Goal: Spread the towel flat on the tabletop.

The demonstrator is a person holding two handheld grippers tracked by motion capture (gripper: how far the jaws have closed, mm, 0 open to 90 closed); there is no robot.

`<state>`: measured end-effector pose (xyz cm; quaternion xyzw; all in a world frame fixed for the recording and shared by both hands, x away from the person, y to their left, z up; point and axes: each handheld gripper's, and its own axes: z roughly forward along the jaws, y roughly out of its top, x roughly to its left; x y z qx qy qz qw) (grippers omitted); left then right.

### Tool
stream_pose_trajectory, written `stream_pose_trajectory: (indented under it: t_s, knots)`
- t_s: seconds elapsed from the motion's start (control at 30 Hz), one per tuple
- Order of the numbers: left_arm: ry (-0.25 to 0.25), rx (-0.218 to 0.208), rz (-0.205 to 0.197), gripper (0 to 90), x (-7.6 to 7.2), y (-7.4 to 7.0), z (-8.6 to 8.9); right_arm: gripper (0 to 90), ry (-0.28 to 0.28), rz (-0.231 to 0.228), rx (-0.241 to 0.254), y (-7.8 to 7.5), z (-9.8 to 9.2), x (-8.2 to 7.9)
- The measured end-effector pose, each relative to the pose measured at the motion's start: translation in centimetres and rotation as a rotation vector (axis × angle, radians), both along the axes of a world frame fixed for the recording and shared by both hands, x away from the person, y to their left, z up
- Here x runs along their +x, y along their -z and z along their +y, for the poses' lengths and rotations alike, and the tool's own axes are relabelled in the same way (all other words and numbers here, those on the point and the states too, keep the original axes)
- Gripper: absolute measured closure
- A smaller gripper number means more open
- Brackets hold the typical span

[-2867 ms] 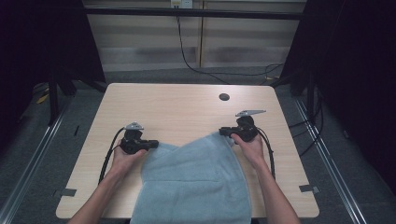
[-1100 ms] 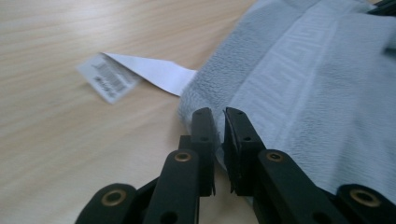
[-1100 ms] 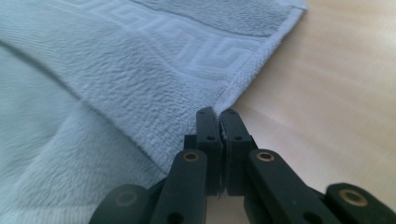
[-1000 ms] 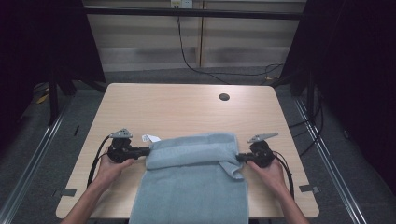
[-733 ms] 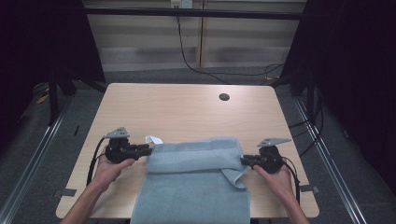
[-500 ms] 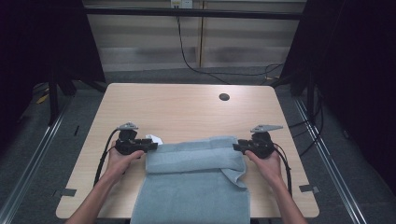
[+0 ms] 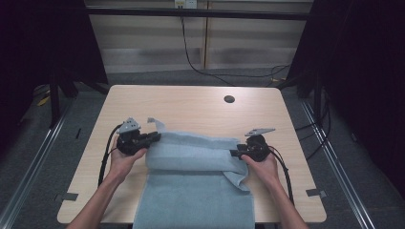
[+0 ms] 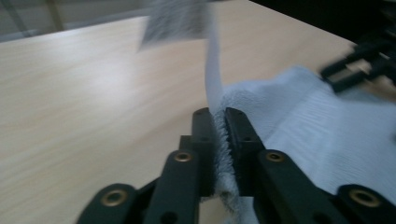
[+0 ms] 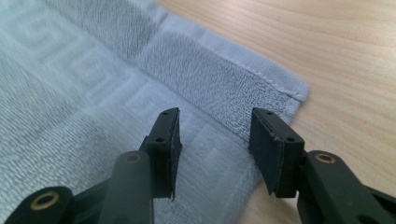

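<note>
A light blue towel point(image 7: 191, 176) lies on the wooden table point(image 7: 191, 107), its far part folded back toward the person and its near end hanging over the front edge. My left gripper point(image 7: 154, 137) is shut on the towel's left edge point(image 8: 223, 135), and a white label point(image 8: 175, 18) sticks up beside its jaws. My right gripper point(image 7: 234, 153) is at the fold's right end, open, its jaws standing apart just above the towel's corner point(image 9: 280, 93) with nothing between them.
A round cable hole point(image 7: 229, 99) sits in the table's far right part. Black cables trail from both grippers toward the person. Dark frames and floor rails flank the table on both sides.
The towel's far edge has been folded back toward the person. My right gripper has let go of it and now stands open. Both grippers moved slightly away from the person after the fold.
</note>
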<state>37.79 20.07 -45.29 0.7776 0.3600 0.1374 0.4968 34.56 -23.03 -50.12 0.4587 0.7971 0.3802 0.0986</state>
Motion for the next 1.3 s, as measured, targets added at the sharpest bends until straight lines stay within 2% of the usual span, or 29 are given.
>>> stream_pose_trajectory:
  t_s: [0.03,0.07,0.1,0.17,0.23,0.3,0.33,0.37,0.4,0.43,0.47,0.5,0.53,0.57,0.67,0.7,0.73,0.77,0.87,0.9,0.97,1.03,1.1,1.13,1.17,1.2,1.23,1.27,1.3]
  knots:
    - [0.000,0.000,0.000,73.8,0.0,0.0,0.0,52.7,0.000,0.000,0.000,0.0,0.0,0.0]
    - [-0.061,-0.025,0.016,73.8,0.8,0.3,0.3,51.8,0.003,-0.011,-0.006,0.0,0.0,0.1]
    - [-0.091,-0.069,0.070,66.5,1.5,0.9,0.8,51.7,0.015,-0.011,-0.004,0.0,-0.1,0.1]
    - [-0.083,-0.059,0.075,66.6,1.5,1.2,0.9,51.7,0.013,-0.011,-0.009,0.0,-0.2,0.1]
    - [-0.060,-0.014,0.069,67.1,0.7,1.5,0.8,52.6,0.014,-0.006,-0.021,-0.1,-0.5,-0.1]
    - [-0.042,-0.028,0.075,68.0,-0.2,1.6,0.8,55.6,0.006,-0.030,-0.009,-0.4,-0.7,-0.3]
    - [0.035,-0.011,0.083,68.7,-1.3,1.5,0.6,58.4,-0.012,-0.020,0.022,-0.6,-0.5,-0.5]
    - [0.035,-0.011,0.083,69.2,-1.3,1.5,0.6,58.4,-0.012,-0.020,0.022,-0.6,-0.5,-0.5]
    - [0.137,0.030,0.134,70.8,-2.4,1.9,0.0,61.5,-0.037,-0.001,0.023,-0.6,0.1,-0.9]
    - [0.137,0.030,0.134,72.5,-2.4,1.9,0.0,61.5,-0.037,-0.001,0.023,-0.6,0.1,-0.9]
    - [0.169,0.089,0.157,72.5,-2.9,2.5,-0.4,63.5,-0.047,0.009,-0.009,-0.4,0.5,-1.2]
    - [0.183,0.112,0.180,72.8,-3.0,3.1,-0.7,64.9,-0.043,0.020,-0.019,-0.1,0.7,-1.1]
    - [0.138,0.143,0.181,72.7,-2.5,4.1,-0.9,65.8,-0.038,0.004,-0.009,0.1,0.5,-0.9]
    - [0.138,0.143,0.181,72.1,-2.5,4.1,-0.9,65.8,-0.038,0.004,-0.009,0.1,0.5,-0.9]
    - [0.062,0.135,0.192,69.8,-0.4,5.0,-0.9,65.8,-0.003,-0.015,-0.028,0.1,0.3,0.2]
    - [0.011,0.179,0.170,69.8,0.5,5.1,-1.2,65.8,0.006,-0.025,-0.031,0.2,0.1,0.6]
    - [-0.025,0.163,0.152,73.7,1.3,5.4,-1.2,65.6,0.029,-0.030,-0.033,0.3,-0.2,1.3]
    - [-0.059,0.134,0.171,73.4,3.0,5.5,-1.5,64.1,0.046,-0.029,-0.036,0.3,-0.6,2.5]
    - [-0.077,0.143,0.160,73.5,4.1,5.5,-2.2,62.7,0.063,-0.036,-0.059,0.3,-0.9,3.4]
    - [-0.105,0.189,0.132,73.1,4.9,5.4,-2.7,62.8,0.082,-0.034,-0.074,0.2,-1.0,4.6]
    - [-0.135,0.189,0.130,69.5,5.3,5.4,-2.9,62.7,0.089,-0.037,-0.078,0.2,-1.0,4.9]
    - [-0.187,0.114,0.127,65.1,6.2,5.1,-2.3,60.0,0.133,-0.050,-0.085,0.4,-1.0,6.1]
    - [-0.185,0.089,0.144,64.3,6.4,4.8,-1.8,56.4,0.144,-0.057,-0.079,0.5,-0.9,6.4]
    - [-0.167,0.057,0.154,65.6,6.4,4.3,-1.4,50.7,0.133,-0.080,-0.094,0.7,-0.4,6.6]
    - [-0.167,0.057,0.154,65.3,6.4,4.3,-1.4,50.7,0.133,-0.080,-0.094,0.7,-0.4,6.6]
    - [-0.117,0.034,0.154,64.9,6.0,3.7,-1.3,47.8,0.144,-0.068,-0.050,0.6,-0.4,6.6]
    - [-0.117,0.034,0.154,65.0,6.0,3.7,-1.3,47.7,0.146,-0.065,-0.027,0.6,-0.4,6.5]
    - [-0.092,0.048,0.136,65.0,5.4,3.5,-1.3,47.7,0.146,-0.065,-0.027,0.6,-0.4,6.5]
    - [-0.033,0.028,0.130,65.0,4.3,3.5,-1.4,47.2,0.129,-0.073,-0.025,0.1,-0.5,5.8]
